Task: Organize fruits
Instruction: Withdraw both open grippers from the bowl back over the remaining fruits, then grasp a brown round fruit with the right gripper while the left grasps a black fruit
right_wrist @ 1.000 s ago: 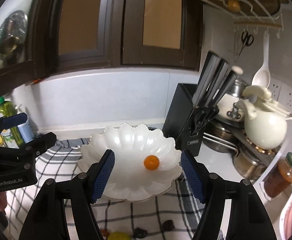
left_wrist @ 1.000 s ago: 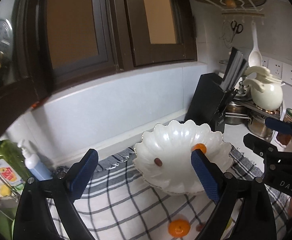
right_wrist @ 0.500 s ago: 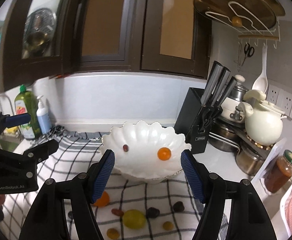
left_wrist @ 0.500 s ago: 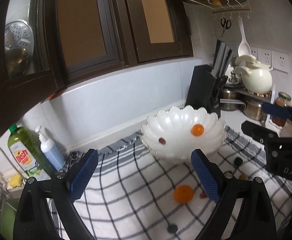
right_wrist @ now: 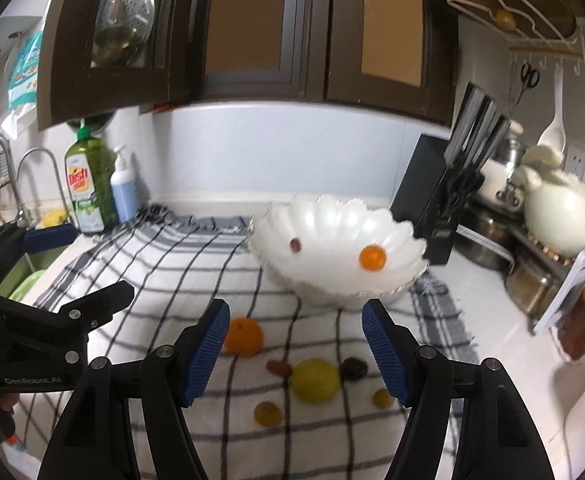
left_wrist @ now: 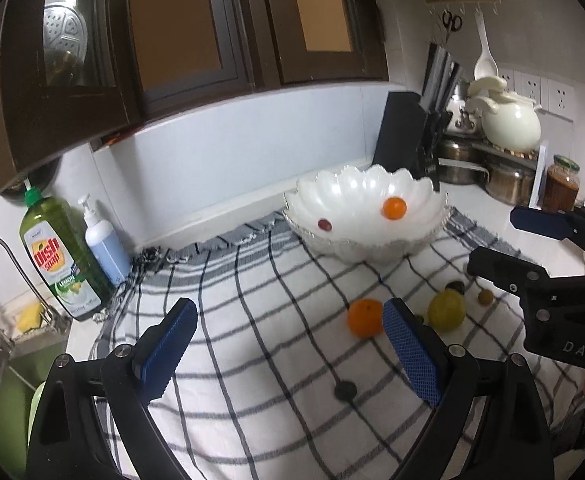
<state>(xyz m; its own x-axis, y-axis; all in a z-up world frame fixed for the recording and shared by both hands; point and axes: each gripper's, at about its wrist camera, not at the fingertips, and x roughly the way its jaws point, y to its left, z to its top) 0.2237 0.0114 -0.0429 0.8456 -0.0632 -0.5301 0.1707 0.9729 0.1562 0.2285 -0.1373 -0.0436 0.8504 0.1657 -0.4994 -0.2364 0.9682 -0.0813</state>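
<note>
Black hand-held gripper (left_wrist: 288, 352) – blue ribbed pads (left_wrist: 410, 350), silver screws

Left gripper (left_wrist: 288, 344) spread wide, 2 blue pads apart, nothing between. Right gripper (right_wrist: 294, 350) likewise gaping, empty, held level beside the left, fingers pointing forward.

Green dish soap bottle (left_wrist: 58, 256) is showing "Dish soap" and "LEMON" on its label; right gripper (left_wrist: 532, 248) body is bearing "DAS"; left gripper (right_wrist: 64, 264) body is bearing "GenRobot.AI".
</note>
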